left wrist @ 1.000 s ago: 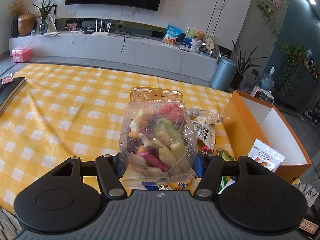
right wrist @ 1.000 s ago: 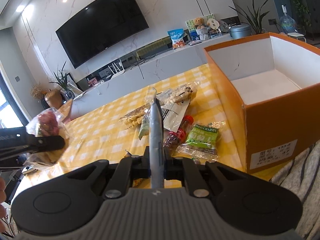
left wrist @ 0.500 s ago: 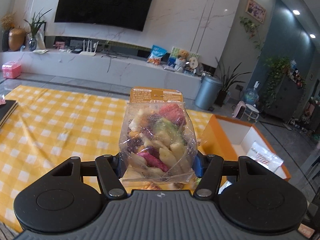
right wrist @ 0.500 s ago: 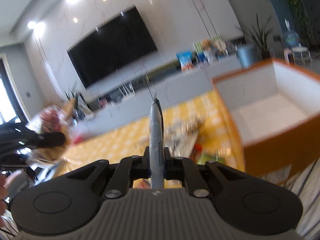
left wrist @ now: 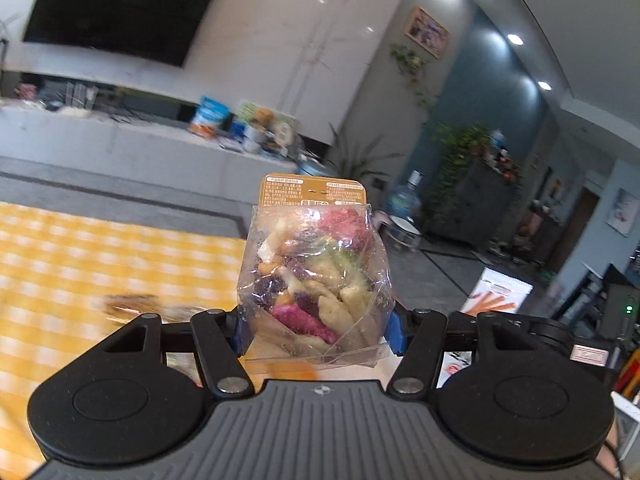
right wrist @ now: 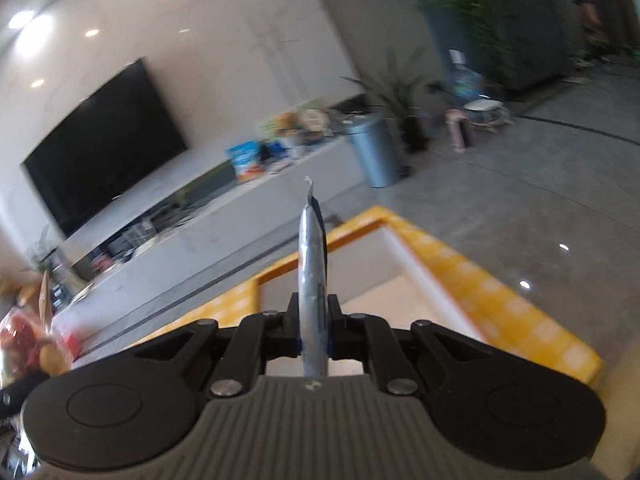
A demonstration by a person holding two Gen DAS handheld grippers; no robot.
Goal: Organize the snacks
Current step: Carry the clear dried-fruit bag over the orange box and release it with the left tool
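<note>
Fingers on both my hands are loaded. Those of my left gripper (left wrist: 318, 330) are spread wide yet pressed against the flanks of a clear bag of mixed snack pieces (left wrist: 316, 280), its brown header card pointing up and away from me. Those of my right gripper (right wrist: 314, 338) are pinched nearly together on a thin silver packet (right wrist: 312, 264), which I see edge-on, its long axis running straight out along the fingers.

What matters now is the orange box (right wrist: 400, 248): in the right view its white inside lies directly under and ahead of the silver packet, so my right hand looks the nearer and, I judge, need only tip down and let go. From the left view the box is hardly visible; only a pale sachet with orange sticks (left wrist: 500, 296) shows low to the right, so that hand has farther to travel rightward.

Beneath lies a worktop in yellow-checked cloth (left wrist: 100, 260). Beyond it are a wall-mounted television (right wrist: 104, 148), a long white console and a grey bin (right wrist: 374, 152).
</note>
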